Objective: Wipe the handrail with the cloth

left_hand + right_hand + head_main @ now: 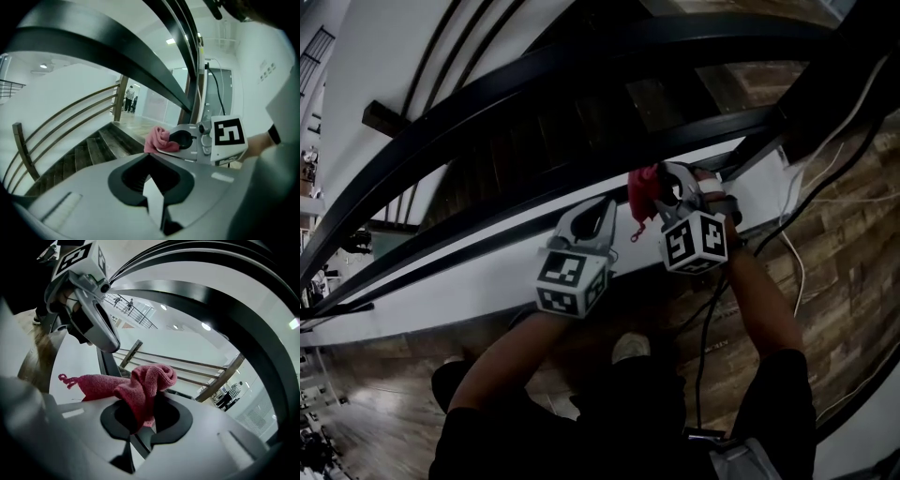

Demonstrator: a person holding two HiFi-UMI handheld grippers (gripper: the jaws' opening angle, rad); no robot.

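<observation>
A red cloth (643, 193) is bunched in my right gripper (667, 195), whose jaws are shut on it just below the black handrail (581, 112). The right gripper view shows the cloth (140, 385) spilling out of the jaws, a looped tail hanging left, under the dark rail (225, 310). My left gripper (592, 217) sits to the left of the right one, jaws shut and empty, near the lower black rail (487, 216). In the left gripper view the cloth (158, 139) and right gripper (187, 140) lie ahead, below the rail (117, 51).
A stairwell with dark wooden steps (93, 150) drops beyond the railing. White and black cables (797, 234) run over the wooden floor (853, 272) on the right. My feet (630, 347) stand close to the white base of the railing (469, 272). People stand far off (129, 97).
</observation>
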